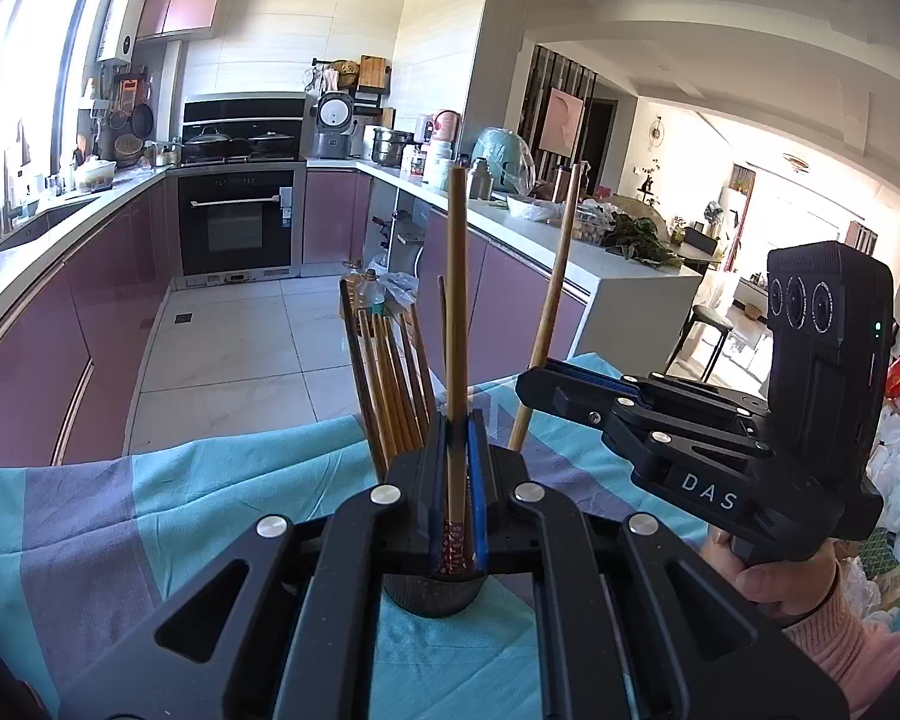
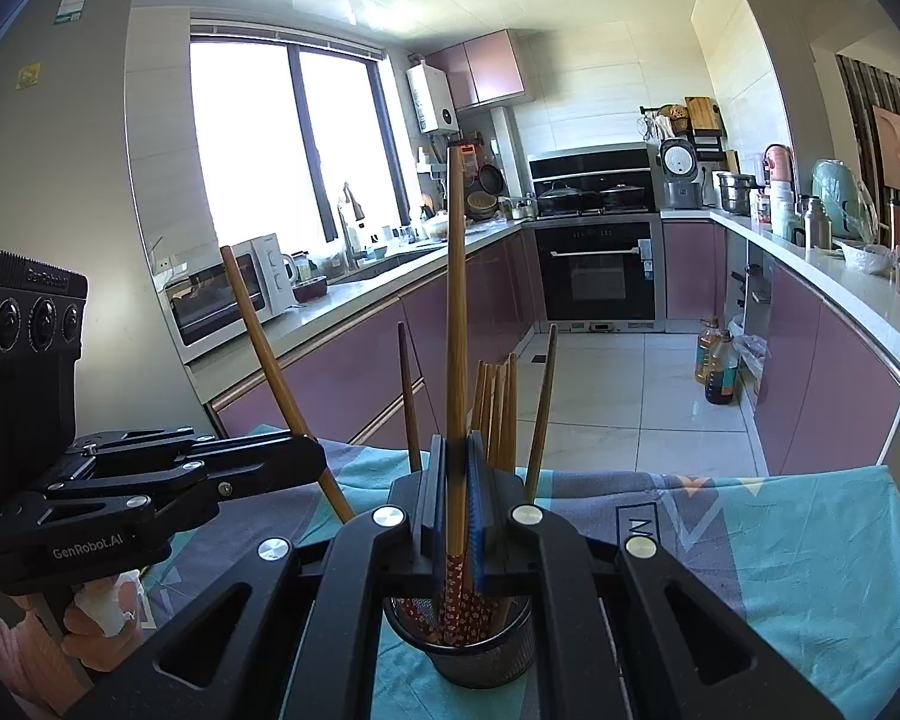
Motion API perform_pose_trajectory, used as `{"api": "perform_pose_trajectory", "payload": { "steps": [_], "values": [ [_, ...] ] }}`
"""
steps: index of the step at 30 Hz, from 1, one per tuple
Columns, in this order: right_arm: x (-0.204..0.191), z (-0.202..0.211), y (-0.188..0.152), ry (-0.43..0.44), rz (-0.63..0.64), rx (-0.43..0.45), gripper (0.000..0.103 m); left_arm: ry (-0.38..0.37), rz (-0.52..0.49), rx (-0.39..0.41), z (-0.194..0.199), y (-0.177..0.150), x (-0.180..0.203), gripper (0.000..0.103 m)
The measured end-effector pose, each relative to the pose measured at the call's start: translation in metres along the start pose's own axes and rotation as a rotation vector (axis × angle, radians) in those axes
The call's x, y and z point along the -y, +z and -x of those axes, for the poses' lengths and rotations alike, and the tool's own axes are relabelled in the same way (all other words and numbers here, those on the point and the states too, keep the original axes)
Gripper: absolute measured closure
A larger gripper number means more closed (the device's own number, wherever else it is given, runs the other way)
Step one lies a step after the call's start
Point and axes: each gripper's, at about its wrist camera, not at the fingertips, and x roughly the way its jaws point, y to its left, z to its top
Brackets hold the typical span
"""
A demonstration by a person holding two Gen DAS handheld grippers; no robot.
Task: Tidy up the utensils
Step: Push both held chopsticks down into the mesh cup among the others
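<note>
My left gripper (image 1: 455, 468) is shut on a wooden chopstick (image 1: 456, 300) that stands upright, its patterned end down over a dark utensil holder (image 1: 432, 597). My right gripper (image 2: 455, 492) is shut on another chopstick (image 2: 456, 312), its patterned end inside the mesh utensil holder (image 2: 480, 654). Several more chopsticks (image 2: 498, 408) stand in that holder. Each gripper shows in the other's view: the right gripper (image 1: 525, 387) holds its tilted chopstick (image 1: 549, 312); the left gripper (image 2: 315, 456) holds its own tilted chopstick (image 2: 276, 372).
The holder stands on a table with a teal and purple striped cloth (image 1: 150, 516). Beyond the table edge lie a tiled floor (image 1: 228, 348), purple kitchen cabinets (image 1: 90, 312), an oven (image 1: 237, 222) and oil bottles (image 2: 717, 366) on the floor.
</note>
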Motion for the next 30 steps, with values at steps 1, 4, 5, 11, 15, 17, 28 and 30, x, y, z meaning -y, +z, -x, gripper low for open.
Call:
{"api": "perform_pose_trajectory", "payload": {
  "steps": [1, 4, 5, 11, 15, 17, 28, 30],
  "values": [
    [0.000, -0.001, 0.000, 0.000, -0.001, -0.001, 0.097, 0.000, 0.001, -0.002, -0.001, 0.000, 0.000, 0.095],
    [0.000, -0.002, -0.001, 0.001, -0.003, -0.005, 0.097, -0.001, 0.003, -0.009, -0.003, 0.001, -0.001, 0.095],
    [0.000, -0.003, -0.002, 0.001, -0.002, -0.008, 0.097, 0.000, 0.002, -0.010, -0.004, 0.001, -0.002, 0.096],
    [0.000, -0.004, -0.004, 0.000, -0.004, -0.017, 0.097, 0.008, 0.000, -0.023, -0.009, 0.002, 0.001, 0.096],
    [-0.001, -0.007, -0.006, -0.001, -0.004, -0.026, 0.097, 0.010, 0.002, -0.032, -0.013, 0.002, 0.003, 0.096],
    [-0.001, -0.008, -0.007, -0.002, -0.003, -0.030, 0.097, 0.009, 0.003, -0.037, -0.014, 0.002, 0.002, 0.096],
    [-0.001, -0.011, -0.010, -0.005, -0.004, -0.041, 0.097, 0.009, 0.002, -0.058, -0.024, 0.003, 0.001, 0.096],
    [-0.001, -0.012, -0.011, -0.004, -0.005, -0.043, 0.097, 0.010, 0.002, -0.061, -0.027, 0.003, 0.001, 0.096]
  ]
}}
